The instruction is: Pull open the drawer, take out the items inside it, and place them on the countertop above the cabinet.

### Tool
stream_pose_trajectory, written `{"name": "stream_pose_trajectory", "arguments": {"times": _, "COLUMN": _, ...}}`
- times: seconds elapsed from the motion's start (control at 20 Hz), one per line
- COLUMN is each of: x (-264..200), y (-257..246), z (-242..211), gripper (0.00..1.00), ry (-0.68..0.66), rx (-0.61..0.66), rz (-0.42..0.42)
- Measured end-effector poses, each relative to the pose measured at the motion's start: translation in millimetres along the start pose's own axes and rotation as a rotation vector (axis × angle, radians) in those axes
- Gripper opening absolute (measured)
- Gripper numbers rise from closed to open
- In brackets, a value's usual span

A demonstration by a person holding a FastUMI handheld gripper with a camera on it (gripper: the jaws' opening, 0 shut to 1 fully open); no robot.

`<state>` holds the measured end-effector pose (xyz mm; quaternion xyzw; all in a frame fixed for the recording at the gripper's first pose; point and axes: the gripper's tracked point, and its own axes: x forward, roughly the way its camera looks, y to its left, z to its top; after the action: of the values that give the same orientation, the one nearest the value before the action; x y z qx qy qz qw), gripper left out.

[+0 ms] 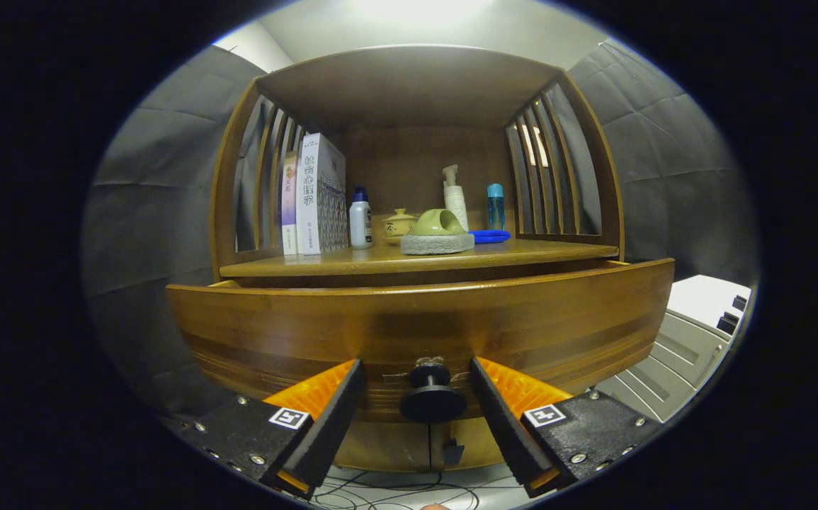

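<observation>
A wooden cabinet fills the scene, and its drawer [423, 322] stands pulled a little way out from the body. The drawer front carries a round dark knob [432, 394] low in the middle. My gripper [416, 386] is open, one finger on each side of the knob with a gap to it on both sides. The drawer's inside is hidden behind its front panel. Above the drawer runs the countertop [536, 249], where a green cup [438, 222] lies tipped on a grey round pad [437, 244].
The countertop also holds upright books [313, 195], a small white bottle [360, 219], a lidded teapot [398, 225], a pump bottle [455, 195], a blue bottle [496, 205] and a blue cloth [489, 236]. Slatted walls enclose both ends. White equipment [692, 340] stands at the right, cables [394, 489] below.
</observation>
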<state>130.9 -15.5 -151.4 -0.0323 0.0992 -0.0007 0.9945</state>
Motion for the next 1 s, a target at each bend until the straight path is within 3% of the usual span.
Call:
{"name": "stream_pose_trajectory", "arguments": {"times": 0.35, "x": 28.6, "y": -5.3, "z": 4.1, "gripper": 0.95, "ry": 0.001, "rx": -0.019, "rz": 0.008}}
{"name": "stream_pose_trajectory", "arguments": {"times": 1.0, "x": 35.6, "y": -5.6, "z": 5.0, "gripper": 0.95, "ry": 0.017, "rx": -0.019, "rz": -0.002}}
